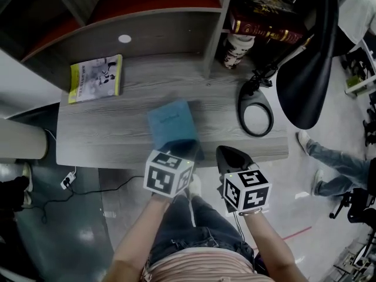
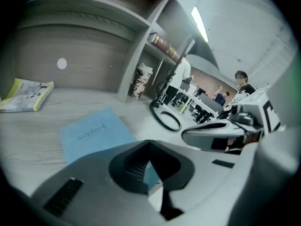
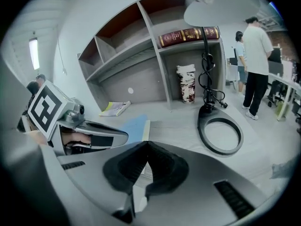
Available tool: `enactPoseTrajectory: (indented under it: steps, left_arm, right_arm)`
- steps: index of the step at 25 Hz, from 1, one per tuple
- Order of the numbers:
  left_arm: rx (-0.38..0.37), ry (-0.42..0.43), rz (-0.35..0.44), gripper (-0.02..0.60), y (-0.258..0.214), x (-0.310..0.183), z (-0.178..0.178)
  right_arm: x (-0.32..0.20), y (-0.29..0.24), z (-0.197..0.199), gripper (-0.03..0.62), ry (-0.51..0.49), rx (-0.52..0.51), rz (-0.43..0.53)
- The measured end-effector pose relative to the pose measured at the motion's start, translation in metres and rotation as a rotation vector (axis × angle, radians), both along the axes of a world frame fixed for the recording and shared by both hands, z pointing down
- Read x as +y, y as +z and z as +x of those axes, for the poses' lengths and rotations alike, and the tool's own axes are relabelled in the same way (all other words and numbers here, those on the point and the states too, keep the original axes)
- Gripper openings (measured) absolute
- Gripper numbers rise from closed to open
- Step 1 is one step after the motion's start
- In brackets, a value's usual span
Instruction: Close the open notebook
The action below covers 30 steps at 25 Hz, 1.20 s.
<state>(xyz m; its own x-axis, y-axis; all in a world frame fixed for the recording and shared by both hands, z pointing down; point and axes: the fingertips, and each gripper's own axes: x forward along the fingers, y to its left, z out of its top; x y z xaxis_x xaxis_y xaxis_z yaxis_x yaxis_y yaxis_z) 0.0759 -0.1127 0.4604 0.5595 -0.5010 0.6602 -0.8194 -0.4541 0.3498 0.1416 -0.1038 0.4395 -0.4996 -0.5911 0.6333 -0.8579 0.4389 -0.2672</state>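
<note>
Evidently the closing step is done, by my reading: the flat blue notebook with "notebook" printed on its cover [image 1: 171, 122] lies shut, cover up, near the front edge of the grey wood-grain desk [image 1: 106, 134], with a pale strip of page edges along one side in the right gripper view.

Nearest the person, the left gripper [image 1: 188, 149] has its jaws together at the tips with nothing pinched between them. It sits over the notebook's near edge (whether it touches the cover I cannot tell). The right gripper [image 1: 234, 156] is just beside it, off the notebook's right side, its jaws likewise closed and empty.

What is left calls for little: draw both grippers back from the desk, perhaps after checking that the cover lies flat.

Further back a black ring-shaped lamp base [image 1: 255, 113] rests to the right, well apart from the notebook. A yellow-green booklet [image 1: 96, 78] lies far left. On the shelving behind stand a patterned cup [image 1: 237, 49] and, above it, a dark red gilt-lettered book [image 1: 267, 31].
</note>
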Motion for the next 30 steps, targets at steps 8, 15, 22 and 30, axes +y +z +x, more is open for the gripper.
enactPoseTrajectory:
  steps: [8,15,22,30]
  left_arm:
    - [0.014,-0.142,0.184,0.011,-0.043,-0.008,-0.041]
    - [0.03,-0.26,0.291,0.011,-0.07,-0.006,-0.081]
    - [-0.029,-0.328,0.397,0.011,-0.096,0.006,-0.113]
    - [-0.052,-0.375,0.497,0.011,-0.124,0.021,-0.136]
  right_arm:
    - [-0.01,-0.027,-0.038,0.008,-0.104,-0.035,0.089]
    - [-0.014,-0.051,-0.066,0.008,-0.157,-0.058,0.157]
    - [-0.014,-0.073,-0.087,0.008,-0.197,-0.091,0.22]
    - [-0.01,-0.098,-0.099,0.008,-0.216,-0.148,0.306]
